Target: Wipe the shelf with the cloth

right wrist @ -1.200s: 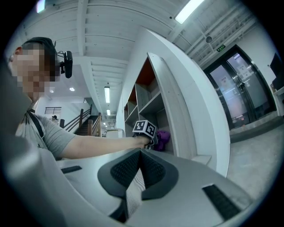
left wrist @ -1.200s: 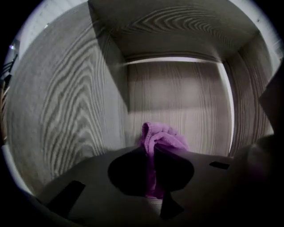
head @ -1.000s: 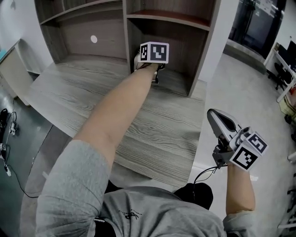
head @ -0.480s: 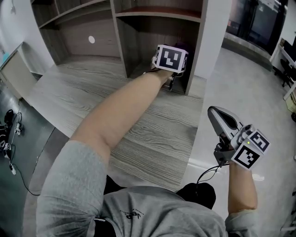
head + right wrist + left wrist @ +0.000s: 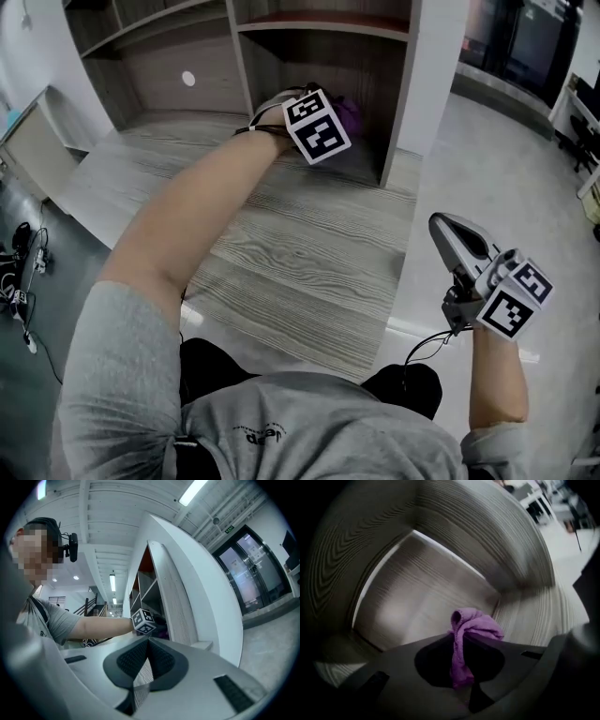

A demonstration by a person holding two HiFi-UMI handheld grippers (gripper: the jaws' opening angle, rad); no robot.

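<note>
A purple cloth (image 5: 474, 626) is pinched between the jaws of my left gripper (image 5: 463, 654), its bunched end sticking out ahead of them. My left arm reaches into the lower right compartment of the grey wooden shelf (image 5: 367, 161). There the cloth (image 5: 346, 115) shows just past the marker cube of the left gripper (image 5: 328, 117), low over the compartment floor. The left gripper view shows the compartment's back wall (image 5: 422, 588) close ahead. My right gripper (image 5: 457, 246) hangs off to the lower right, away from the shelf. In its own view the right gripper (image 5: 147, 642) is shut on nothing.
A grey wood desktop (image 5: 281, 234) runs out in front of the shelf. A white upright panel (image 5: 433, 84) bounds the compartment on the right. The left compartment's back panel has a round hole (image 5: 188, 79). Cables (image 5: 19, 272) lie on the floor at the far left.
My left gripper swept right across the compartment with the cloth, then came back left, and its marker cube has rolled. The right gripper has barely moved.
</note>
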